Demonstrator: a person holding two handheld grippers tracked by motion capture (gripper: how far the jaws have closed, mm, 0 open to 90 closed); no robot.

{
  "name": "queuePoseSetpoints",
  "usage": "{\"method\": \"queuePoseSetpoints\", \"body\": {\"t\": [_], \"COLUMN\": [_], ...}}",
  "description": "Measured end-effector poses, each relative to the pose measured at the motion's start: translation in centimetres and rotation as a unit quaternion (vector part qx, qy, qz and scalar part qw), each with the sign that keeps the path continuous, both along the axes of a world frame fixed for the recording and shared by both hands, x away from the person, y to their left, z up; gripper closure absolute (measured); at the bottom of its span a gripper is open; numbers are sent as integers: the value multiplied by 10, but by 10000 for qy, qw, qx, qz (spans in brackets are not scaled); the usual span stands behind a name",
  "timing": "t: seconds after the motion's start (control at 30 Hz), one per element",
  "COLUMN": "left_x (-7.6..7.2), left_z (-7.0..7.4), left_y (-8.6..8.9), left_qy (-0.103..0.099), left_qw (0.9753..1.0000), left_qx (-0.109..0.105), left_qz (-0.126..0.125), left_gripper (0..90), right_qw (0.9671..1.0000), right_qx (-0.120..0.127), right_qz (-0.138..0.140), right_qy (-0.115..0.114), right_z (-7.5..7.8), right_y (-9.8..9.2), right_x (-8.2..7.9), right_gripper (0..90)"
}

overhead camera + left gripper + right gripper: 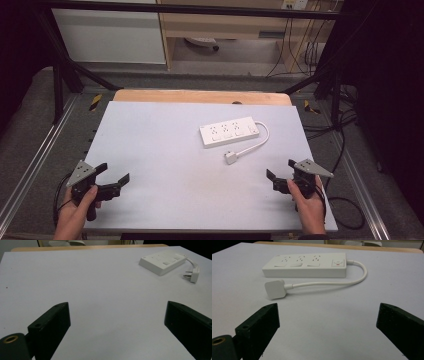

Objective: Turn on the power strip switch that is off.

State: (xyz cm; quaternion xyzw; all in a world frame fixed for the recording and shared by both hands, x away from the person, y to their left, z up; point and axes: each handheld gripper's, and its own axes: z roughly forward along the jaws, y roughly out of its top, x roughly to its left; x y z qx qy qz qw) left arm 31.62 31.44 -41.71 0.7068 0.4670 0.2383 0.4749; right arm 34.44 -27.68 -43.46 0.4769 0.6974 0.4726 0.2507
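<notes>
A white power strip with three socket groups lies right of the table's middle; its short cable loops round to a white plug lying in front of it. My left gripper is held open near the front left corner, far from the strip. My right gripper is held open near the front right edge, with the plug and strip a short way ahead of its jaws. Both grippers hold nothing.
The white tabletop rests on a wooden board that shows along the far edge. Black frame bars and cables surround the table. A cabinet stands beyond.
</notes>
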Motion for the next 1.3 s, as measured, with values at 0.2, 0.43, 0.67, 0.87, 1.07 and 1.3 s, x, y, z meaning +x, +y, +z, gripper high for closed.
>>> {"method": "queuePoseSetpoints", "body": {"t": [0.2, 0.43, 0.67, 0.87, 1.07, 1.3], "left_x": [1, 1, 2, 2, 5, 14], "left_z": [-1, 0, 0, 0, 2, 4], "left_y": [1, 0, 0, -1, -3, 0], "left_qy": [39, 79, 114, 110, 63, -41], "left_qw": [10000, 9999, 9999, 9999, 9999, 9998], "left_qx": [-31, -81, -109, -110, -143, -147], "left_qz": [24, 38, 19, 6, 36, 125], "left_gripper": [68, 66, 66, 66, 69, 69], "right_qw": [9999, 9999, 10000, 9999, 9998, 9999], "right_qx": [31, -7, -12, -26, -65, -79], "right_qz": [-5, 57, 70, 87, 135, -39], "right_qy": [-102, -99, -50, -101, -128, -107], "right_z": [4, 6, 7, 14, 19, 21], "right_y": [3, 9, 12, 18, 25, 27], "right_x": [0, -1, 1, 5, 11, 19], "right_gripper": [45, 44, 57, 46, 46, 53]}}
